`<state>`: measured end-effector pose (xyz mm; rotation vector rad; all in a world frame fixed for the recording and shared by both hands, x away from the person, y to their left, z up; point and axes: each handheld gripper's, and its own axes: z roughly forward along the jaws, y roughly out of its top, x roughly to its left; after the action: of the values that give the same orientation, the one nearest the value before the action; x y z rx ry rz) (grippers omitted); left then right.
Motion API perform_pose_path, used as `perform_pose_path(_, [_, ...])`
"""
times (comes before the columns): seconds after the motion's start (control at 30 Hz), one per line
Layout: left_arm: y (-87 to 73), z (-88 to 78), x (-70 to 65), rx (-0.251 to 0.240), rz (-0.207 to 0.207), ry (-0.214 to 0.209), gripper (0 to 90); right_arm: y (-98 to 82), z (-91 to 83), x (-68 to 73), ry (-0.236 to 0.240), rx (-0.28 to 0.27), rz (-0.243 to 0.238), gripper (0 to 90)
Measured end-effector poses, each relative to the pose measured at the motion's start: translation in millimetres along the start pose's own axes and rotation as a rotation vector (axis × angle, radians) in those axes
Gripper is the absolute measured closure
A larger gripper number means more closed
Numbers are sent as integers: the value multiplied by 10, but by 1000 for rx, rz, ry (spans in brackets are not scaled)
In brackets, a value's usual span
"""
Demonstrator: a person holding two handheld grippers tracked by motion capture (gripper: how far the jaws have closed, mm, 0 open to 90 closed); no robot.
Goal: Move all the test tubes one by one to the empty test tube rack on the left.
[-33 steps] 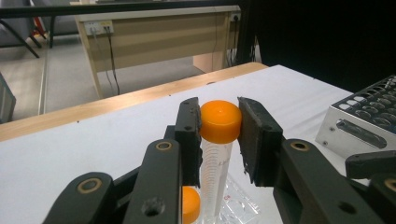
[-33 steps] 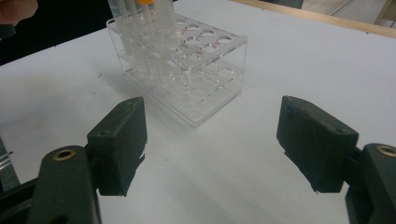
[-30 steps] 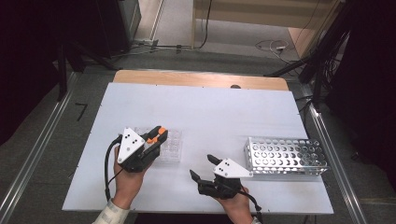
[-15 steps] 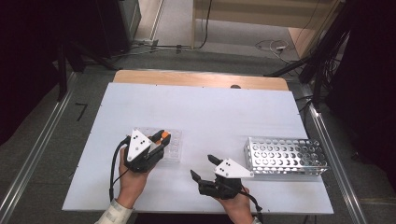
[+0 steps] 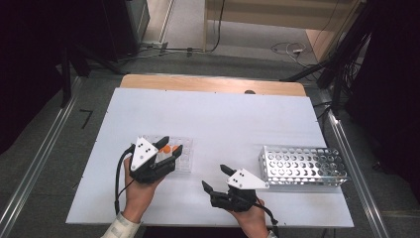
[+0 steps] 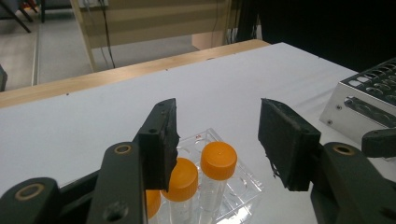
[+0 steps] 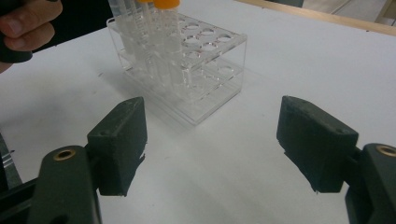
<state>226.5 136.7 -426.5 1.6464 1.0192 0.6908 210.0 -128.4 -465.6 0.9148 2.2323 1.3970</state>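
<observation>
Jaws of the left gripper [image 5: 169,148] have just been opening above the orange-capped tubes [image 6: 218,160], nothing clamped. Those tubes stand in a clear rack [image 5: 184,161] near the bench's front-left corner. Right gripper [image 5: 214,179] is released too.

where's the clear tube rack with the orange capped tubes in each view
High view: the clear tube rack sits left of centre, partly under the left gripper.
Left gripper view: bottom centre, below and between the open jaws, with orange caps on top.
Right gripper view: upper left of centre, beyond the open jaws.
Shared landmark: the tubes' orange caps; the metal rack also shows at the left gripper view's right edge.
</observation>
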Motion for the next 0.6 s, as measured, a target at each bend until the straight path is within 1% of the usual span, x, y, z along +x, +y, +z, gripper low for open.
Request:
perform_pose_path(0.03, [3, -3, 0, 2, -2, -4, 426, 1, -1, -3, 0, -2, 0, 228])
perform_pose_path(0.13, [14, -12, -7, 5, -5, -20, 401, 4, -9, -13, -2, -6, -3, 228])
perform_pose_path(0.2, [21, -19, -18, 7, -8, -26, 378, 6, -15, -19, -3, -7, 3, 228])
perform_pose_path(0.4, [27, -18, -35, 14, -8, -16, 272, 11, -22, -43, -9, -9, 3, 221])
perform_pose_path(0.6, [28, -24, -21, 13, -22, -13, 234, 16, -34, -67, -15, -9, 7, 217])
